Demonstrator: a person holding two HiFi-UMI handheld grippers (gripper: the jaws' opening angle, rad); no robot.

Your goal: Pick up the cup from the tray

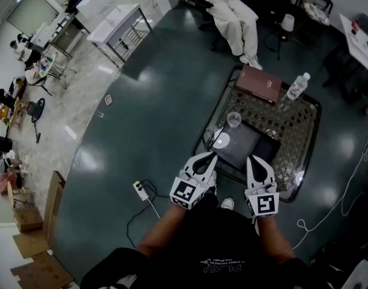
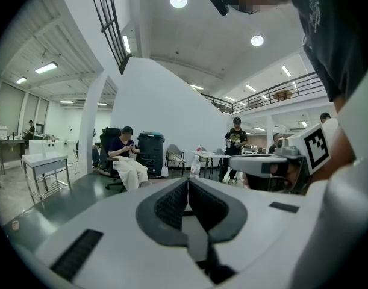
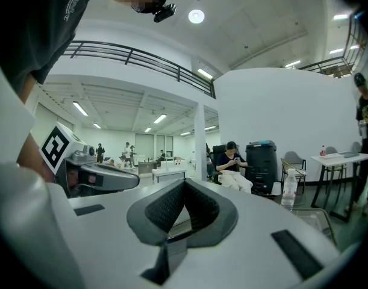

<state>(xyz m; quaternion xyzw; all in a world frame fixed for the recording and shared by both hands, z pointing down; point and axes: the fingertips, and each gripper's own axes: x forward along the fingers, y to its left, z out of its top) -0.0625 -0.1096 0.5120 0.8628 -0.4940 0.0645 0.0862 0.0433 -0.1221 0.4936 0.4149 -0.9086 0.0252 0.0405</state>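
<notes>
Left gripper (image 1: 212, 156), right gripper (image 1: 253, 159), jaws together, tips over tray (image 1: 259, 138) edge.

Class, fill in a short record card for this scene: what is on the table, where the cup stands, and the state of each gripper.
table: low table, patterned top
tray: dark tray, on the table's near side
cup: clear cup, upright, at the tray's far left corner
other items: brown book; water bottle; white round thing at the tray's left edge
left gripper: jaws together, empty, short of the cup
right gripper: jaws together, empty
</notes>
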